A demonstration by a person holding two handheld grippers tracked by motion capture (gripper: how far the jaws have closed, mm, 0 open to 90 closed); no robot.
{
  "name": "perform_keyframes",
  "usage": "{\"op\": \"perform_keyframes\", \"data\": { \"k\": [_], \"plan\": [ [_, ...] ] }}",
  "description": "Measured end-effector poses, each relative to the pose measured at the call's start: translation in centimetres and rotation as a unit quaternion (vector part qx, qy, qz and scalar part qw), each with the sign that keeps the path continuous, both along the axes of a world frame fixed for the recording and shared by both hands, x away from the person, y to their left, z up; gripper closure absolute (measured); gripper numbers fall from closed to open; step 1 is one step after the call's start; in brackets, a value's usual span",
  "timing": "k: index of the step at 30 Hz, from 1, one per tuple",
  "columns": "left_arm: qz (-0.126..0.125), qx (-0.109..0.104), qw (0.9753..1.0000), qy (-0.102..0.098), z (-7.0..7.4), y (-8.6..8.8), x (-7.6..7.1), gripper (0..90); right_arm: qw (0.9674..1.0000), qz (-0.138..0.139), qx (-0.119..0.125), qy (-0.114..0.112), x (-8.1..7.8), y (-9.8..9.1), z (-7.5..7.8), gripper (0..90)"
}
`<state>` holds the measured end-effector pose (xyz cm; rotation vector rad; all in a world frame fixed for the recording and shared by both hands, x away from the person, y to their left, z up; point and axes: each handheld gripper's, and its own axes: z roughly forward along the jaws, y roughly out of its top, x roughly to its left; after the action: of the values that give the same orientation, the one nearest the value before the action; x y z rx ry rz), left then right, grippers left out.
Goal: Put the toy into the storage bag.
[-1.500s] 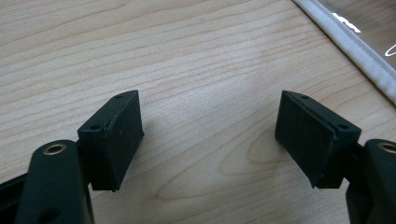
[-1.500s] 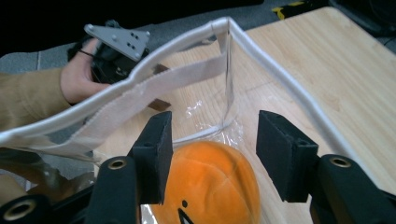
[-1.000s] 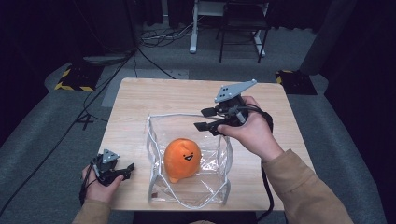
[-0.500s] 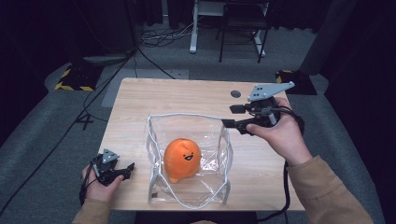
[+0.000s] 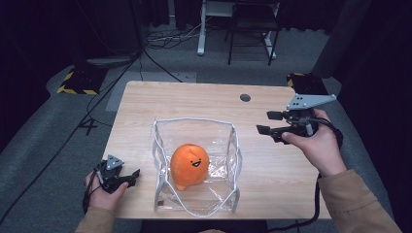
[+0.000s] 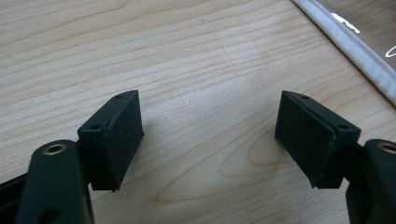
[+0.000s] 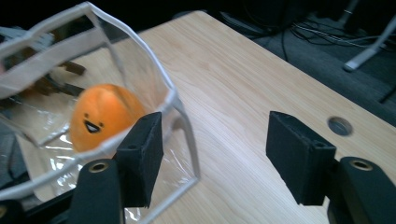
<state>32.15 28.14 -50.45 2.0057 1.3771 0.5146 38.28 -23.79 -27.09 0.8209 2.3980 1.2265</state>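
Desk (image 5: 204,104) of pale wood grain fills the high view, with a clear plastic bag (image 5: 194,165) trimmed in white piping standing open near its front edge. An orange plush toy (image 5: 189,165) with a stitched smile sits inside the bag, upright against the crinkled film. The left tongs (image 5: 128,178) rest low at the desk's front left corner, apart from the bag, likely parked out of the way. The right tongs (image 5: 265,123) hang above the desk to the bag's right, well clear of it, jaws pointing toward the bag.

From the left gripper view, the left tongs (image 6: 210,137) stand wide apart over bare wood, holding nothing; their pads are matte black and blocky. A strip of the bag's white piping (image 6: 355,42) crosses the upper right corner.

From the right gripper view, the right tongs (image 7: 215,156) are likewise spread and empty. Beyond them the bag (image 7: 154,84) holds its boxy shape, the soft round toy (image 7: 100,114) visible through the glossy wall, and a round cable hole (image 7: 340,125) shows in the desk.
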Motion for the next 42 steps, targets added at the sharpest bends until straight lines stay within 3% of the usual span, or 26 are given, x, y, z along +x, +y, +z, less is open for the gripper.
{"op": "perform_keyframes", "data": {
  "k": [13, 22, 27, 32, 42],
  "plan": [
    [-0.001, 0.002, 1.0, 0.0, 0.0, 0.0, 0.0, 23.6, 0.9983, -0.054, -0.006, 0.022, -0.5, -5.5, -3.6, 35.9],
    [-0.001, 0.002, 1.0, 0.0, 0.0, 0.0, 0.0, 23.6, 0.9952, -0.088, -0.019, 0.037, -1.0, -8.6, -7.7, 34.4],
    [-0.001, 0.001, 1.0, 0.0, 0.0, 0.0, 0.0, 23.6, 0.9925, -0.113, -0.021, 0.043, -1.2, -9.9, -9.9, 34.3],
    [-0.001, 0.001, 1.0, 0.0, 0.0, 0.0, 0.0, 23.6, 0.9902, -0.131, -0.034, 0.035, -1.4, -10.8, -12.0, 34.5],
    [-0.001, 0.001, 1.0, 0.0, 0.0, 0.0, 0.0, 23.6, 0.9823, -0.176, -0.029, 0.058, -2.0, -12.0, -15.8, 32.7]
  ]
}}
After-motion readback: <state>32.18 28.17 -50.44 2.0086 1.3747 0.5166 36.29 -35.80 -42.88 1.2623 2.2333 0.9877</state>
